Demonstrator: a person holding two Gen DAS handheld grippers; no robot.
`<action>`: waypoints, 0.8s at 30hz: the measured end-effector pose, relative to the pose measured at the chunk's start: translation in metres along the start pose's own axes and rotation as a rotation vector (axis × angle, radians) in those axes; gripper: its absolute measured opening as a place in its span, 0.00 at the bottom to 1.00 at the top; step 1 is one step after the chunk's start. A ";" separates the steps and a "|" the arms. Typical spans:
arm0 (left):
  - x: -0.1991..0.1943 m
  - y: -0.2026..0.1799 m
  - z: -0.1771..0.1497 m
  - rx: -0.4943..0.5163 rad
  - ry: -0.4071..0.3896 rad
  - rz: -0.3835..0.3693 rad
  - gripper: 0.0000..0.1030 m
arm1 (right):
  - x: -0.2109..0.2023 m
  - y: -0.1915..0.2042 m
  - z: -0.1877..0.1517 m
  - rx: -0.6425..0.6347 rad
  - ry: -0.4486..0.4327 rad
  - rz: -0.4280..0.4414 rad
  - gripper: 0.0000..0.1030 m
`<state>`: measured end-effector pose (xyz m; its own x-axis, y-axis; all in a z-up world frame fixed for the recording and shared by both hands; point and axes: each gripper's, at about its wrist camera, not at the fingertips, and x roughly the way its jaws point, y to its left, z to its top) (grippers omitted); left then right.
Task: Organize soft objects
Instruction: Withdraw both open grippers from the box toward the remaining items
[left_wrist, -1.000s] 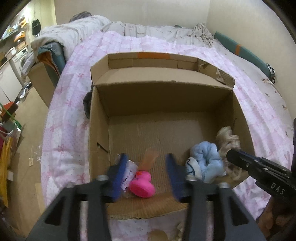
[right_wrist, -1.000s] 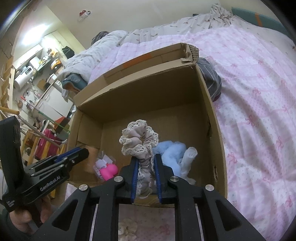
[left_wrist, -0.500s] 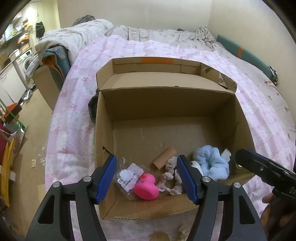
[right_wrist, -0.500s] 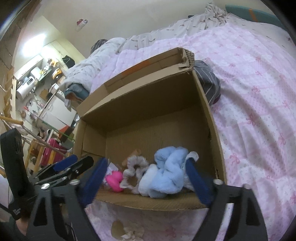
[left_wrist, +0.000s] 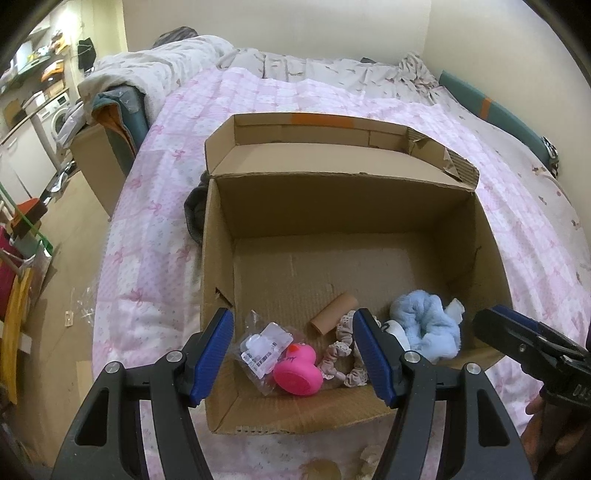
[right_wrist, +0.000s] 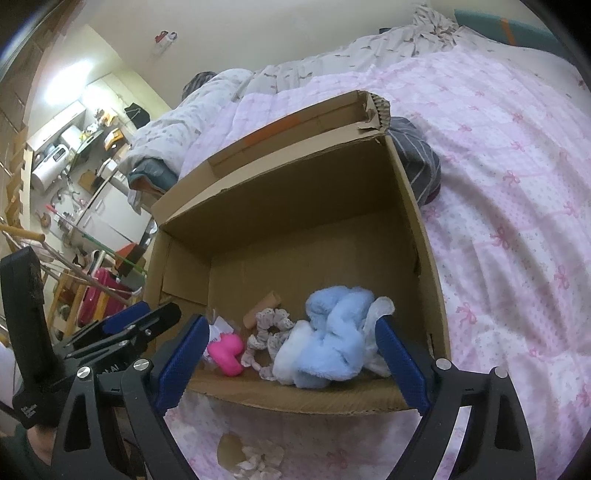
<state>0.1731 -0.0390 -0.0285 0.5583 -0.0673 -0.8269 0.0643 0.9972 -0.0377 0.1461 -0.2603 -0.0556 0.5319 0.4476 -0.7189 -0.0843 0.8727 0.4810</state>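
Observation:
An open cardboard box (left_wrist: 218, 258) (right_wrist: 417, 236) sits on the pink bed. Inside near its front wall lie a pink rubber duck (left_wrist: 297, 374) (right_wrist: 226, 352), a beige lace scrunchie (left_wrist: 341, 356) (right_wrist: 267, 338), a fluffy blue cloth (left_wrist: 428, 325) (right_wrist: 332, 343), a cardboard tube (left_wrist: 334, 314) and a plastic packet (left_wrist: 264, 347). My left gripper (left_wrist: 295, 358) is open and empty above the box's front edge. My right gripper (right_wrist: 291, 365) is open and empty, just in front of the box.
A pale scrunchie (right_wrist: 258, 463) and a brown item (left_wrist: 319, 470) lie on the bedspread in front of the box. Dark striped cloth (right_wrist: 419, 166) lies behind the box. The bed's left edge drops to a floor with clutter (left_wrist: 22, 236).
My right gripper opened and let the beige lace scrunchie fall into the box, then drew back. My left gripper also pulled back and rose.

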 end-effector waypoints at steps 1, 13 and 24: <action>-0.001 0.001 0.000 -0.002 -0.001 0.001 0.62 | 0.000 0.000 0.000 0.001 -0.001 -0.003 0.94; -0.025 0.023 -0.011 -0.033 -0.031 0.063 0.62 | -0.022 0.000 -0.011 0.009 -0.027 -0.045 0.94; -0.043 0.050 -0.037 -0.093 -0.030 0.135 0.62 | -0.033 0.007 -0.041 0.012 -0.001 -0.101 0.94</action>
<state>0.1213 0.0153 -0.0154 0.5814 0.0677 -0.8108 -0.0888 0.9959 0.0195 0.0935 -0.2605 -0.0494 0.5378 0.3569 -0.7638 -0.0203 0.9112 0.4115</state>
